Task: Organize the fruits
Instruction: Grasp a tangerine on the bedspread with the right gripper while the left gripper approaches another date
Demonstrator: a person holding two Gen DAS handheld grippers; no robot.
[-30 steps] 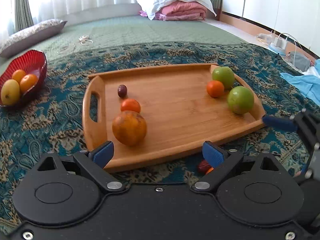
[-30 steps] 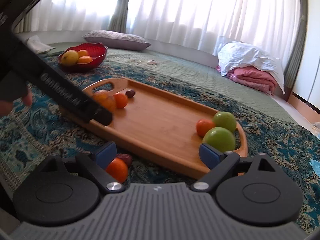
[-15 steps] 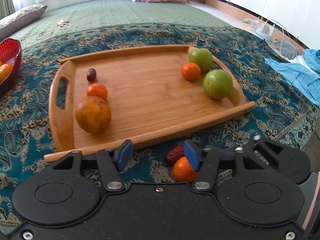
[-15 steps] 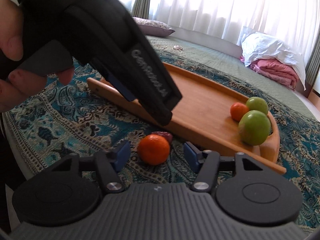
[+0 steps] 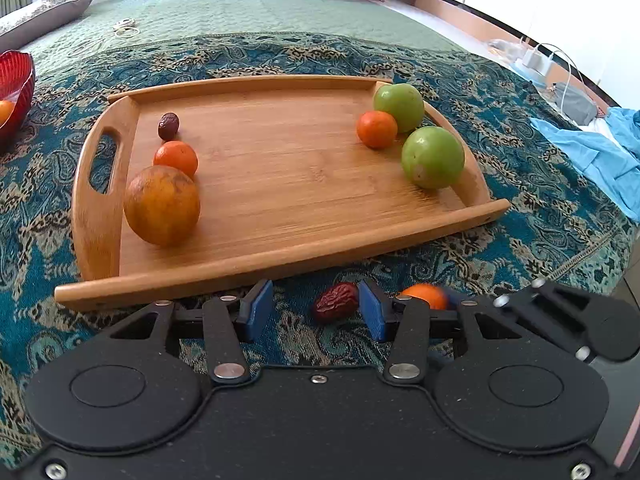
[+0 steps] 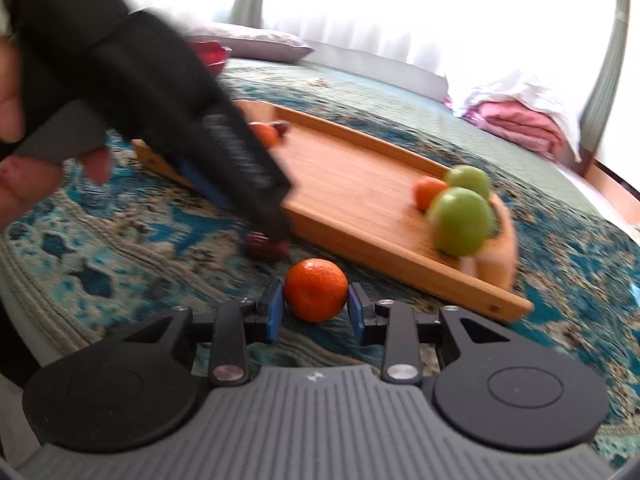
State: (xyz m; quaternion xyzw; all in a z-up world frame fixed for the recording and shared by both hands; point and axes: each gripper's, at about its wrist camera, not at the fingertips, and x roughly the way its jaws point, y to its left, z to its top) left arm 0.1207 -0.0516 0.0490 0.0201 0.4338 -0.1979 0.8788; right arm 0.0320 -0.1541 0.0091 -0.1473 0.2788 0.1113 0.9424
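Right wrist view is motion-blurred: the tray point(image 6: 360, 184) edges and the fruit on it smear. The left gripper point(image 6: 276, 236) crosses this view and covers part of the red date point(image 6: 260, 246); its tips cannot be made out here. In the left wrist view the mandarin point(image 5: 426, 295) is half hidden behind the left gripper's point(image 5: 316, 312) right finger.

Landmark: tray point(image 5: 280, 184), on a patterned blue cloth point(image 5: 540, 216). Date point(image 5: 336, 306) and mandarin point(image 6: 316, 290) both lie on the cloth just beside the tray's near rim. On the tray: a large orange point(image 5: 162, 205), a small mandarin point(image 5: 176, 158) and a dark date point(image 5: 168, 126) near the handle end; two green fruits point(image 5: 433, 157) and another mandarin point(image 5: 377, 129) at the far end. A red bowl point(image 5: 14, 92) is cut off at frame edge.

Right gripper point(image 6: 316, 308): pads pressed on either side of the mandarin, gripping it. Left gripper: jaws closing, date between them against the right pad, left pad still clear. Date's long axis runs roughly across the jaws.
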